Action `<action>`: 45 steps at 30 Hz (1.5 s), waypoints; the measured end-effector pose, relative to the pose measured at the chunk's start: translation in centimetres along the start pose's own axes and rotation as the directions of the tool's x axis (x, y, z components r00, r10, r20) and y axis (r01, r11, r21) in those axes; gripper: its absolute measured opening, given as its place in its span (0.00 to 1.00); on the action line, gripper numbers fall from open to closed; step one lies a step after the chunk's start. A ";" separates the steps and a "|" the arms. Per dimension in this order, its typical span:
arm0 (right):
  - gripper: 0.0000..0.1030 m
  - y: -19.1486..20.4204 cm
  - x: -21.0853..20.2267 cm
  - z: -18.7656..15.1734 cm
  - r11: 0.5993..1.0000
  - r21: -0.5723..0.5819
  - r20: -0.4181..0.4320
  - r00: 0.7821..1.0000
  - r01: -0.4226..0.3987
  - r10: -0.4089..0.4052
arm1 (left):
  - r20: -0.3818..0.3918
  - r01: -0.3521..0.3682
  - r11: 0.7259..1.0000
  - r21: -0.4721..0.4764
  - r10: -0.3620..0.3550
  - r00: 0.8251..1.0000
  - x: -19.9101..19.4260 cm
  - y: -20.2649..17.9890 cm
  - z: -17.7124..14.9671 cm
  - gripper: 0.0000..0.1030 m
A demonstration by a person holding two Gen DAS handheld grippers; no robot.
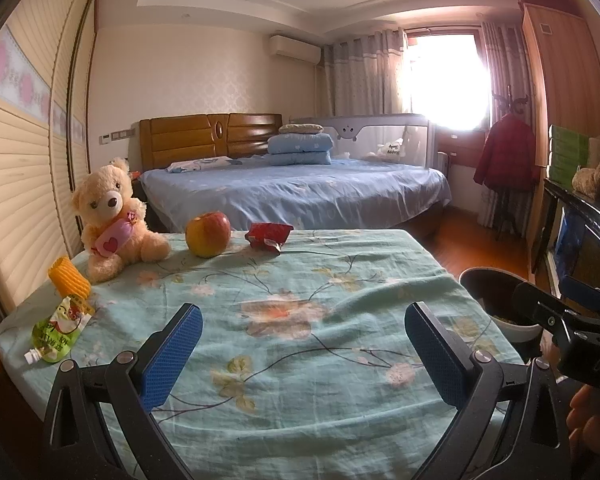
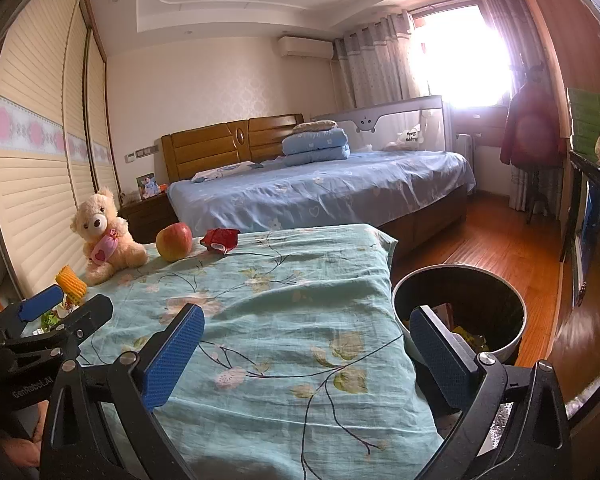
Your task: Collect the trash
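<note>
A red crumpled wrapper (image 1: pixel 269 235) (image 2: pixel 220 240) lies at the far end of the floral-clothed table (image 1: pixel 300 280) (image 2: pixel 300 280), right of a red-yellow apple (image 1: pixel 208 234) (image 2: pixel 174 241). A green drink pouch (image 1: pixel 56 332) and a yellow foam fruit net (image 1: pixel 69 280) (image 2: pixel 71 282) lie at the table's left edge. A round bin (image 2: pixel 460 312) (image 1: pixel 496 300) with some trash inside stands right of the table. My left gripper (image 1: pixel 304 340) is open and empty over the near table. My right gripper (image 2: pixel 306 344) is open and empty, its right finger (image 2: pixel 440 356) over the bin's rim.
A teddy bear (image 1: pixel 112 220) (image 2: pixel 104 236) sits at the table's far left. A blue bed (image 1: pixel 300 188) stands beyond the table. A louvred wardrobe (image 1: pixel 28 160) runs along the left. A dark cabinet (image 2: pixel 596 240) and wood floor (image 2: pixel 500 248) are to the right.
</note>
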State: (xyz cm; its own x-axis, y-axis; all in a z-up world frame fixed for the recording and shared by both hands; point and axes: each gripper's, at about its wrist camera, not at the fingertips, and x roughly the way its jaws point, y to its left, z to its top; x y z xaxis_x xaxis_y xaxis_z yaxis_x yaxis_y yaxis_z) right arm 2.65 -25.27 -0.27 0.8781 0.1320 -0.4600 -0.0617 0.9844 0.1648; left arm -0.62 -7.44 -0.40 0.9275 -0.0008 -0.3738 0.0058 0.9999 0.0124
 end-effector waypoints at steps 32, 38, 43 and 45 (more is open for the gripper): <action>1.00 0.4 -0.1 0.0 1.000 0.002 -0.004 1.000 -0.002 0.002 | -0.012 0.014 1.000 0.011 -0.014 1.000 0.5 -0.2 0.2 0.99; 1.00 0.5 0.0 -0.1 1.000 0.003 -0.008 1.000 -0.003 0.003 | -0.015 0.015 1.000 0.012 -0.015 1.000 0.7 -0.2 0.2 0.99; 1.00 0.8 0.1 -0.3 1.000 0.005 -0.017 1.000 -0.004 0.004 | -0.021 0.015 1.000 0.012 -0.015 1.000 1.1 -0.1 0.1 0.99; 1.00 0.4 0.4 -0.3 1.000 0.007 -0.021 1.000 -0.004 0.004 | -0.023 0.015 1.000 0.013 -0.015 1.000 1.2 -0.2 0.1 0.99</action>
State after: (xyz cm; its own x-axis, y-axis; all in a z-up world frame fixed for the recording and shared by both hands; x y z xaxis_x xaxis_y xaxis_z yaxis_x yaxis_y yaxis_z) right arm 2.87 -24.77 -0.63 0.8678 0.1386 -0.4772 -0.0618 0.9830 0.1732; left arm 0.57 -7.60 -0.80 0.9183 -0.0155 -0.3956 0.0250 0.9995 0.0189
